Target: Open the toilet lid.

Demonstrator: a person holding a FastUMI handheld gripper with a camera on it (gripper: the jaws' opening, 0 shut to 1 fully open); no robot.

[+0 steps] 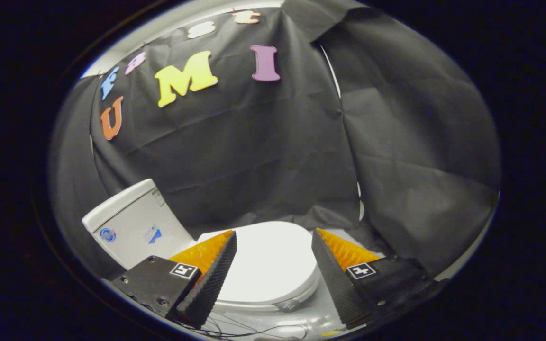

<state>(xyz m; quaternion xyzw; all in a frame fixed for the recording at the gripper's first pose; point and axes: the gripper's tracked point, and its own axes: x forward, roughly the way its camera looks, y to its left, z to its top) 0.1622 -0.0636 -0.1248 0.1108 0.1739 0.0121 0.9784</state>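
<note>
Tank [133,227] stands far left; lid [266,258] lies flat and closed, seen between your gripper's [274,267] 2 wide-spread fingers, touching neither. Come in too high and you'll likely slide over its smooth top, missing the near rim.

There was one toilet [235,265], with one closed lid [268,265] and one tank [133,227]; one gripper [274,237] showed two spread fingers [216,270].
</note>
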